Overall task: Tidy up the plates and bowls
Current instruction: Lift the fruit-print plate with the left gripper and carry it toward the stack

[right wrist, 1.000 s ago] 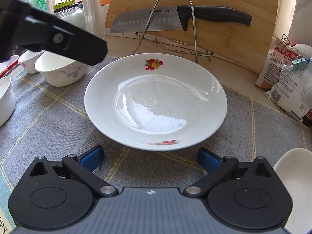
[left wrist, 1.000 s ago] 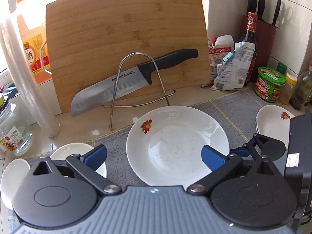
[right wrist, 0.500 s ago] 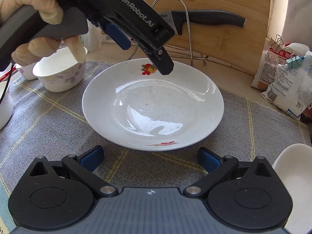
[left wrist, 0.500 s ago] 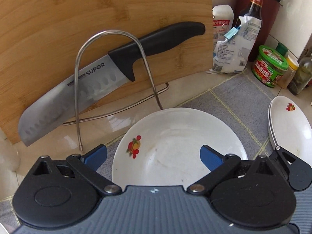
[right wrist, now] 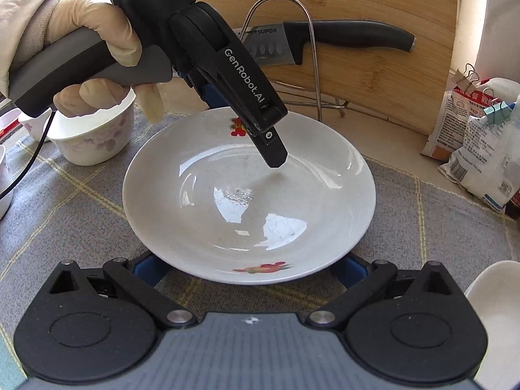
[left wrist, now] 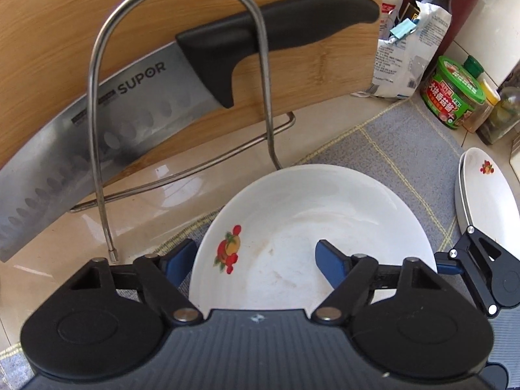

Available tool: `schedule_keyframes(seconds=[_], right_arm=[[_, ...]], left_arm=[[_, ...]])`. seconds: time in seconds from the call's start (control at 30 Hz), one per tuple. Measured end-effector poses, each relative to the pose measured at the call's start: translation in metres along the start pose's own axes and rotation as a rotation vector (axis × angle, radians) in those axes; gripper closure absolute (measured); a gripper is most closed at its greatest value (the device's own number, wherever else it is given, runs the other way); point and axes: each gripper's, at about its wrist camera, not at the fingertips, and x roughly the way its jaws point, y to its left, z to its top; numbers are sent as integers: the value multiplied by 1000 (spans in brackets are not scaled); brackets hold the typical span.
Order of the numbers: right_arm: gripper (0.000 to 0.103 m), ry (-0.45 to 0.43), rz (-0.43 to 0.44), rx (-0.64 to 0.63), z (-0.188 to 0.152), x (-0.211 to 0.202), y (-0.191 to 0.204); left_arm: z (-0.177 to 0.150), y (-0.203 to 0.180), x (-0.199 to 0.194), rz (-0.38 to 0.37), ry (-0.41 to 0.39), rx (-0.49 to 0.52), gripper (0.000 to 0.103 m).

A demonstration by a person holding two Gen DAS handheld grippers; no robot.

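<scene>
Plate (right wrist: 250,201) flat on the counter mat (right wrist: 81,214), rim straddled by left gripper (left wrist: 253,260), jaws just closing, not yet pinching (one inside, one outside). Right gripper (right wrist: 250,268) spread wide, flanking near edge, presumably steadying.

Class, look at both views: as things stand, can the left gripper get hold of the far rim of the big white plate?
Probably yes. The left gripper straddles the big white plate's far rim, one finger outside, one over the well. Its jaws have just been closing, not yet pinching. Nothing blocks it.
</scene>
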Motion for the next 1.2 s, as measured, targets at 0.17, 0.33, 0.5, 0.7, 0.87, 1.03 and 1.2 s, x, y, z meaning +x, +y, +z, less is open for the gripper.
schedule_keyframes(seconds=[0.17, 0.33, 0.5, 0.7, 0.87, 1.03, 1.2], right_arm=[[0, -4, 5, -6, 0, 0, 0], [0, -8, 5, -5, -1, 0, 0], [0, -17, 5, -5, -2, -1, 1], [0, -24, 5, -4, -2, -1, 1], [0, -24, 7, -4, -1, 0, 0], [0, -16, 6, 2, 0, 0, -1], [0, -3, 5, 0, 2, 0, -1]], left_arm=[[4, 2, 0, -16, 9, 11, 28], [11, -2, 3, -30, 26, 40, 31], [16, 0, 6, -52, 48, 71, 31], [21, -2, 7, -60, 81, 118, 31], [22, -6, 9, -60, 95, 140, 31], [22, -8, 10, -60, 96, 155, 31], [21, -9, 9, -64, 88, 154, 31]])
